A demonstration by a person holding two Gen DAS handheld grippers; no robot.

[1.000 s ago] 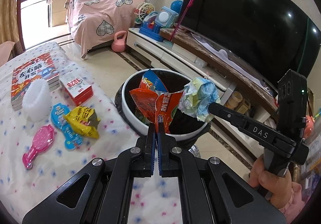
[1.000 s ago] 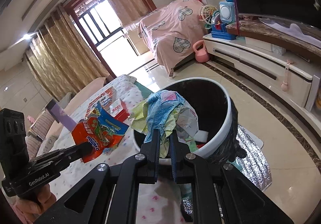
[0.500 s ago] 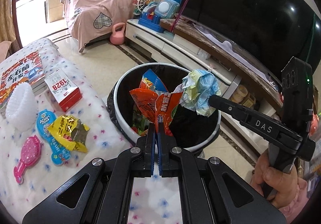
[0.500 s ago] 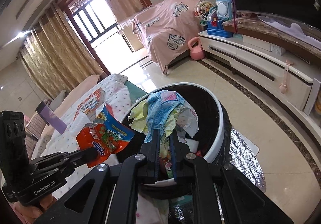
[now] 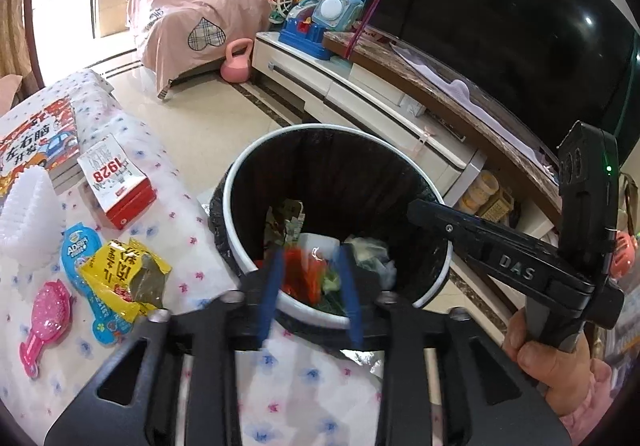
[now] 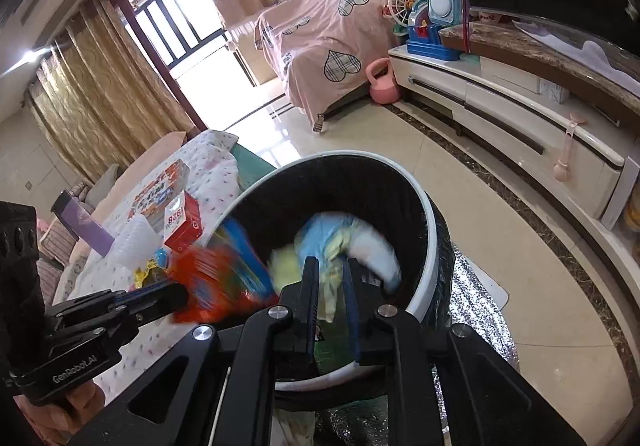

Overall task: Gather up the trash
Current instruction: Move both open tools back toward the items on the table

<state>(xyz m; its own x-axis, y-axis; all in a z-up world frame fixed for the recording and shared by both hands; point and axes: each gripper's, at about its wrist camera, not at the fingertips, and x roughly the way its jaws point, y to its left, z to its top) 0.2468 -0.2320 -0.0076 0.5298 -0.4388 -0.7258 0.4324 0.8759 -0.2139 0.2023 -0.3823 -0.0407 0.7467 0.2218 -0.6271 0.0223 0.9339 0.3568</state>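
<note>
1. Trash shows as an orange snack wrapper [image 5: 304, 274], blurred, lying between and just beyond the spread blue pads [image 5: 272, 278] of the left gripper [image 5: 309, 256], inside the mouth of the black-lined trash bin [image 5: 400, 150].
2. The left gripper's fingers are released and stand wide apart, with nothing pinched between them.
3. In the right wrist view the right gripper [image 6: 331, 264] has its fingers parted. A crumpled blue and yellow paper wad [image 6: 340, 234] sits blurred just ahead of the tips, over the bin's opening; I cannot tell if it touches them.
4. To the left of the right fingers, the left gripper's tip [image 6: 176, 292] has the orange wrapper [image 6: 212, 278] smeared just past it, at the bin's near rim [image 6: 430, 214].
5. Left of the left fingers, on the flowered cloth [image 5: 180, 230], lie a yellow wrapper [image 5: 120, 274], a blue packet [image 5: 78, 246] and a pink brush [image 5: 46, 310].
6. Farther ahead on that side stands a red and white box [image 5: 116, 182].
7. The right gripper [image 5: 414, 206] reaches in from the right of the left fingers, its tip over the bin.
</note>
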